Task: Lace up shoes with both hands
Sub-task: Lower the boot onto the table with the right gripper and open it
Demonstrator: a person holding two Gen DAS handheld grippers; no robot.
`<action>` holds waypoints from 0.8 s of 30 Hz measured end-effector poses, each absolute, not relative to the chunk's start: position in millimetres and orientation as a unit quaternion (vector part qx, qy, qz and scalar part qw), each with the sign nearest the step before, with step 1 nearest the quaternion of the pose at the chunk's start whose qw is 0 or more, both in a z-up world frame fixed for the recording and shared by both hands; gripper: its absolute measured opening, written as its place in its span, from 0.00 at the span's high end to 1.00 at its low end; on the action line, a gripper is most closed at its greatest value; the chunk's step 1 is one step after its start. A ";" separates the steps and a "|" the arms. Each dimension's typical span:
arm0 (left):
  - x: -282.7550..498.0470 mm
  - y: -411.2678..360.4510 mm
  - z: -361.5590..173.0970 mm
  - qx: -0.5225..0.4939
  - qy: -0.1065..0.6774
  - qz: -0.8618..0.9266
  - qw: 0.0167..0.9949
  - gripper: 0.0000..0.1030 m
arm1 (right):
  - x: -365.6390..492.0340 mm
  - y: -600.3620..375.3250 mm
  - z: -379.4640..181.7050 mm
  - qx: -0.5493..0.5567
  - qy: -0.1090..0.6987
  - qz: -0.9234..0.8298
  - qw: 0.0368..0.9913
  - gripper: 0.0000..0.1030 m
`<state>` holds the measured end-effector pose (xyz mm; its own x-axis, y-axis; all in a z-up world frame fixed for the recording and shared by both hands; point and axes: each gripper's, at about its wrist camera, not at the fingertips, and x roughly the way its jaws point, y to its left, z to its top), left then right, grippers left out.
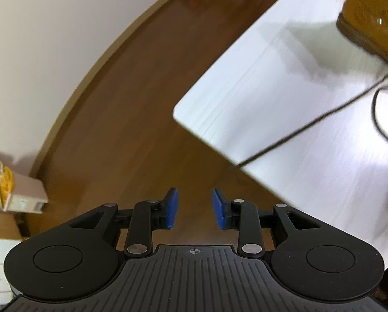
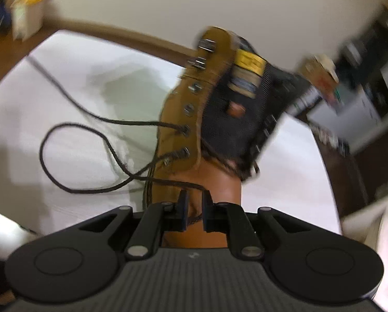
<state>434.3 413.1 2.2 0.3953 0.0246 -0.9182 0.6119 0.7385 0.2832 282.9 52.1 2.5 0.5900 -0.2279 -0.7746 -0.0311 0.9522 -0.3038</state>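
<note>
Left tool [image 1: 195, 209] spread over floor; right tool [image 2: 194, 210] half-closed around lace [image 2: 110, 122] above boot [image 2: 183, 119].

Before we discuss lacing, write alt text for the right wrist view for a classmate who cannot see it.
A tan boot stands on a white table, its tongue open and dark laces trailing loose to the left. The right gripper sits close to the toe, jaws slightly apart around a lace strand. The picture is motion-blurred.

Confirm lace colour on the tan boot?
Dark brown, nearly black braided lace on the tan leather boot; clearest in the right wrist view.
</note>
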 end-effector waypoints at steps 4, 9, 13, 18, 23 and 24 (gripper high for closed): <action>433.3 385.5 10.0 0.314 0.491 -0.221 0.782 0.69 | 271.3 13.4 4.7 -0.009 0.462 -0.107 0.880 0.89; 427.5 346.1 20.4 0.321 0.456 -0.271 0.785 0.69 | 255.8 -10.8 -4.4 0.111 0.463 -0.121 0.871 0.89; 404.8 305.0 25.0 0.319 0.428 -0.345 0.772 0.69 | 240.3 -16.7 -19.1 0.214 0.477 -0.105 0.846 0.85; 361.2 254.5 11.7 0.345 0.408 -0.432 0.727 0.69 | 218.7 -24.3 -63.7 0.345 0.503 -0.113 0.785 0.84; 319.5 217.4 -4.1 0.373 0.390 -0.499 0.678 0.69 | 214.1 -14.9 -57.9 0.299 0.483 -0.118 0.815 0.83; 312.1 210.7 -7.3 0.374 0.391 -0.510 0.669 0.69 | 220.6 -0.5 -50.2 0.211 0.481 -0.098 0.845 0.83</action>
<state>312.1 210.7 -7.3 0.1752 -0.3900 -0.9040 0.9743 0.2008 0.1022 220.6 -0.5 -50.2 0.5170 0.0374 -0.8552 0.3694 0.8915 0.2623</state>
